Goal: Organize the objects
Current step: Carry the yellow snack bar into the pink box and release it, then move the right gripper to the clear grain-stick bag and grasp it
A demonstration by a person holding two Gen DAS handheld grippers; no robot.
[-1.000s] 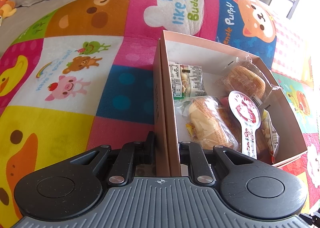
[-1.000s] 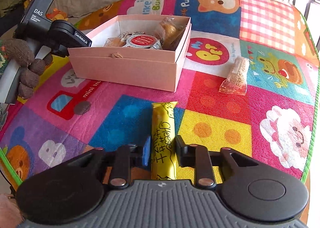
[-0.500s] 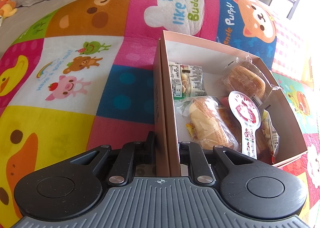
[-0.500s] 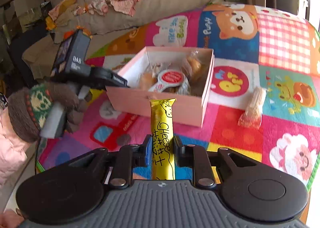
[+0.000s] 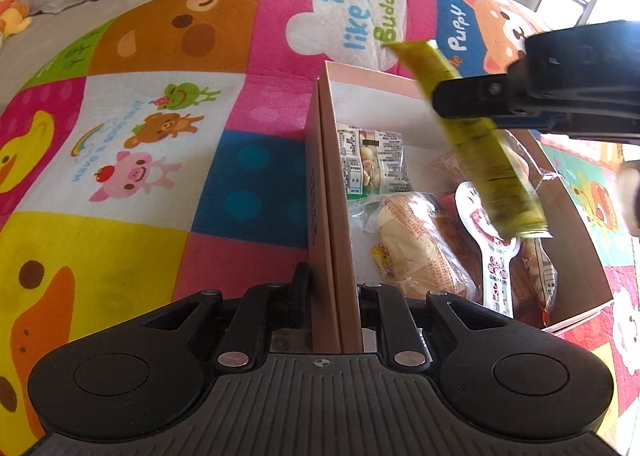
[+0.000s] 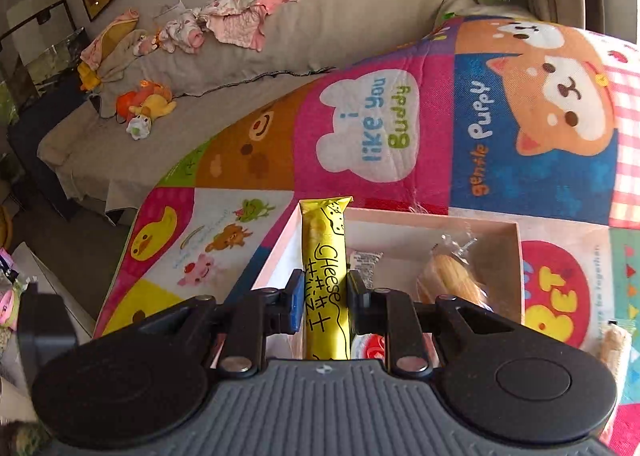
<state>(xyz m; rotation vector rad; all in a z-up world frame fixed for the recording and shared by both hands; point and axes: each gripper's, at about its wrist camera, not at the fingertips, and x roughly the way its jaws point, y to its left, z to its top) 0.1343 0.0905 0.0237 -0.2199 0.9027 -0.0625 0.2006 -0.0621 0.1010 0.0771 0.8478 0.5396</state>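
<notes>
Above the box (image 5: 424, 103), we hold the stick (image 5: 476, 135) in the right gripper (image 6: 323, 306), whose jaws are clamped across the pack near its middle, while our left gripper (image 5: 332, 292) pinches the near wall of the box between its fingers. We judge the stick, a yellow foil pack marked Cheese, to be light and fairly stiff along its length but crushable and slick on its wrapper, so a mid-body hold with mild pressure suits it best, clear of the crimped ends. Inside the box lie a wrapped bun (image 5: 416, 240), a biscuit pack (image 5: 372, 159) and a red-and-white spoon-shaped pack (image 5: 496, 252), leaving bare floor toward the far wall of the box. Compared with a second ago, the stick has left the mat (image 5: 160, 127) in front of the box and now hangs tilted over the box's open top; the left gripper's hold on the wall has not shifted.
</notes>
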